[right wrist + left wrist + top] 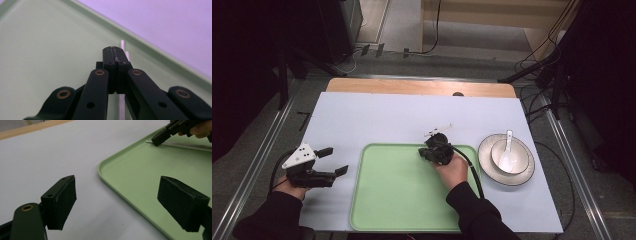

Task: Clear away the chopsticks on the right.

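A light green tray [402, 200] lies at the table's front middle. Two thin white sticks [122, 46] rest inside it near its far rim. My right gripper [422, 152] hovers low over them, lined up along their length. Its jaws are pressed together [115, 50], and the sticks run beneath the right jaw, not between the pads. In the left gripper view its tip [157, 141] sits at the end of one stick [185, 145]. My left gripper [337, 160] rests on the table left of the tray, open and with nothing in it [117, 202].
A white plate [492, 172] holding a white bowl [518, 161] and a white spoon [508, 145] stands just right of the tray. The pale table cover [377, 115] stretches to a wooden strip at the back. Cables hang off the right side.
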Tool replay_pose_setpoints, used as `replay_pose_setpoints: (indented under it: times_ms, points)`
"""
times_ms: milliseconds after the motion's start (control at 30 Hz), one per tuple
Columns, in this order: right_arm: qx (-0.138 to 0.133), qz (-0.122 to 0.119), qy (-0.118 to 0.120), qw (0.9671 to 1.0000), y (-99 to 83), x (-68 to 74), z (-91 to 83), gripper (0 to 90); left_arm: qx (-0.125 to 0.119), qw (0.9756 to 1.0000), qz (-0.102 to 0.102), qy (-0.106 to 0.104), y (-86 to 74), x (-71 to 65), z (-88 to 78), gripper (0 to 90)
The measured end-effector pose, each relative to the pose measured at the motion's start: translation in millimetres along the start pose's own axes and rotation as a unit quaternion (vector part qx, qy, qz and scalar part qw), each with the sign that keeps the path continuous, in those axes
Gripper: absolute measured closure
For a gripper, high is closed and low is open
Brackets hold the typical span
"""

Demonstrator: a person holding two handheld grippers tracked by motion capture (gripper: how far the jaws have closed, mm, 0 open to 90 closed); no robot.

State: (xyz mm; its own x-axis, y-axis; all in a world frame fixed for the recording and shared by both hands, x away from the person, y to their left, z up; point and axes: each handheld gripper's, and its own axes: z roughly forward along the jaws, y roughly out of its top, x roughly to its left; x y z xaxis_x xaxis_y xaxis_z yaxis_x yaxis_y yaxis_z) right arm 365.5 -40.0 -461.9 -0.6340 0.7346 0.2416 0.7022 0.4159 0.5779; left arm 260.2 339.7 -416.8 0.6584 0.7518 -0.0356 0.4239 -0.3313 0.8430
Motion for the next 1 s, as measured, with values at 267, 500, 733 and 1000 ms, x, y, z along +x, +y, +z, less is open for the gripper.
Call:
replay_pose_setpoints:
  times_ms: [267,500,733,1000]
  points:
    - [-0.002,0.008,-0.011,0.9999,-4.0,-6.9,-5.1,90.0,0.0,1.0,0.0,0.0,-0.1,0.1,0.6,15.6]
    - [-0.007,0.011,-0.012,0.9998,1.1,-6.3,-0.5,90.0,0.0,1.0,0.0,-0.001,0.1,0.5,1.0,15.6]
    - [-0.006,0.017,-0.016,0.9997,10.1,-7.1,5.0,90.0,-0.001,1.0,0.0,-0.001,0.1,0.8,0.9,15.6]
    - [-0.001,0.02,-0.024,0.9995,9.0,-13.0,1.1,90.0,-0.001,1.0,0.0,-0.002,0.1,0.6,0.9,15.6]
